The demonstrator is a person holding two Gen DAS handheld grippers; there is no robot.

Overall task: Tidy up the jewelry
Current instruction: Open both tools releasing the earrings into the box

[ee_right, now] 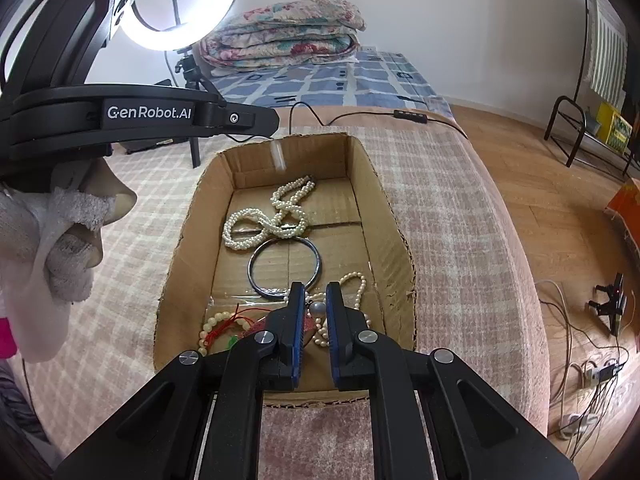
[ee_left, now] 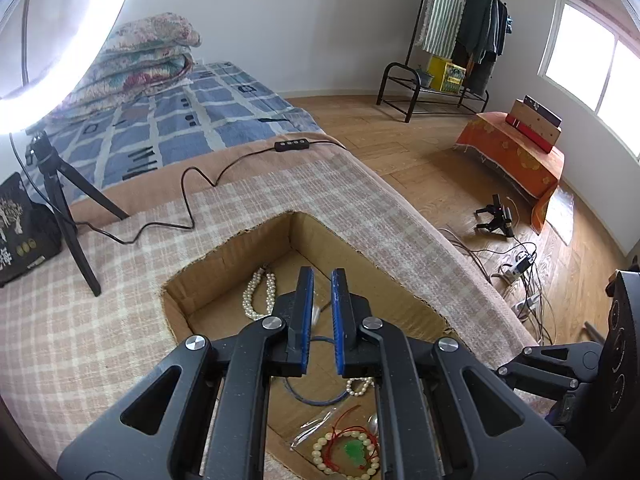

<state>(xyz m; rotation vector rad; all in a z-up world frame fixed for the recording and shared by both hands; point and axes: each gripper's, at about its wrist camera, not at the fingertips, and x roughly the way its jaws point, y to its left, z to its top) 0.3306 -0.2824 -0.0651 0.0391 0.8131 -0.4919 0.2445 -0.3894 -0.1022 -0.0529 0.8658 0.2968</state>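
Note:
An open cardboard box (ee_right: 400,248) lies on the checked bed cover and holds jewelry. A thick pearl rope (ee_right: 276,216) lies at its far end, a dark metal bangle (ee_right: 256,276) in the middle, a thin pearl strand (ee_right: 358,288) to the right, and a bead bracelet with red cord and green pendant (ee_right: 218,330) in a clear bag at the near left. My right gripper (ee_right: 312,290) hovers over the near end, jaws slightly apart and empty. My left gripper (ee_left: 322,276) hangs over the box (ee_left: 224,256), jaws slightly apart and empty. The pearl rope (ee_left: 260,294) and bead bracelet (ee_left: 348,452) show there too.
A ring light on a small tripod (ee_left: 64,208) stands on the bed left of the box, its cable (ee_left: 200,196) trailing across the cover. A black pouch (ee_left: 20,228) lies at far left. Folded quilts (ee_right: 280,32) sit at the bed's far end. Cables (ee_right: 592,372) lie on the floor at right.

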